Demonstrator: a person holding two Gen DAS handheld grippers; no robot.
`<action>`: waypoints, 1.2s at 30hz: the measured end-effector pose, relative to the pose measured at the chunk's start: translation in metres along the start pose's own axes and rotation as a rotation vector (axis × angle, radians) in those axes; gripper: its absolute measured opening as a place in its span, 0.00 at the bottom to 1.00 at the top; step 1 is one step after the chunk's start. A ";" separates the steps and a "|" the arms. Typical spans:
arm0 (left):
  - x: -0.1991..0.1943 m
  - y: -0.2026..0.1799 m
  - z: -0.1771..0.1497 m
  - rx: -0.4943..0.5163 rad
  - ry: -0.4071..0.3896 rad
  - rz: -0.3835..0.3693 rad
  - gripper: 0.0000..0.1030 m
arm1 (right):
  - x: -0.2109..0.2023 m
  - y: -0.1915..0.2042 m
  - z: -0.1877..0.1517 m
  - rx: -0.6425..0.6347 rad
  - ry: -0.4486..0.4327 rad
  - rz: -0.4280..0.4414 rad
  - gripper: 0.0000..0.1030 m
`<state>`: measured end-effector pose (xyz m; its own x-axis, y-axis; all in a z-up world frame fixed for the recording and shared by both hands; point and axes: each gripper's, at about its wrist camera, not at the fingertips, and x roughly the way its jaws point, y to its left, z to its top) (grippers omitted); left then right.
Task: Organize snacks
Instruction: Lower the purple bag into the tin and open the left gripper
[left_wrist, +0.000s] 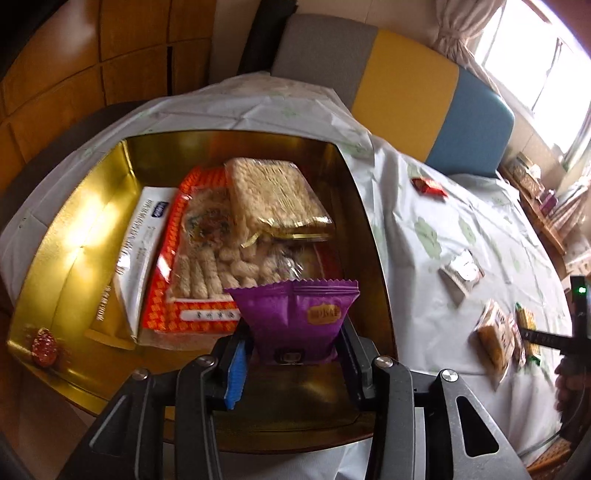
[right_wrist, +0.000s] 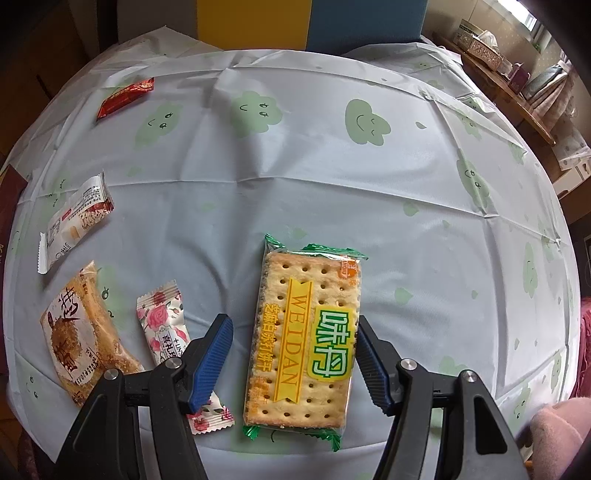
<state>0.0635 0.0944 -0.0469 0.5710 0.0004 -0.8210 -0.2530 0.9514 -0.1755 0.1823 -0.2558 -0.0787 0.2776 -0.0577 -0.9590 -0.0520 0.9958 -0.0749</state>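
purple foil packet (left_wrist: 295, 317), light, crinkly and likely slippery, sat pinched at its lower end in the left gripper (left_wrist: 293, 360) above the gold tin's (left_wrist: 74, 236) near edge, while the right gripper (right_wrist: 295, 343) stood open astride the brittle cracker pack (right_wrist: 303, 332) on the tablecloth, well right of the tin.

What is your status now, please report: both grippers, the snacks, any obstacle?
Left gripper holds purple packet over gold tin. Right gripper open, straddling cracker pack on table. Floral candy beside left finger.
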 end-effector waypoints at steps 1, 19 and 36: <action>0.002 -0.002 -0.001 0.010 0.006 0.011 0.43 | 0.000 0.000 0.000 -0.001 0.000 -0.001 0.65; -0.011 -0.010 -0.006 0.084 -0.053 0.098 0.55 | -0.002 -0.001 0.000 -0.008 -0.003 -0.006 0.65; -0.033 -0.009 -0.008 0.090 -0.117 0.112 0.62 | -0.006 0.011 -0.006 -0.051 -0.024 -0.021 0.53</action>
<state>0.0412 0.0832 -0.0224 0.6317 0.1386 -0.7627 -0.2518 0.9672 -0.0328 0.1741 -0.2445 -0.0750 0.3019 -0.0758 -0.9503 -0.0945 0.9895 -0.1089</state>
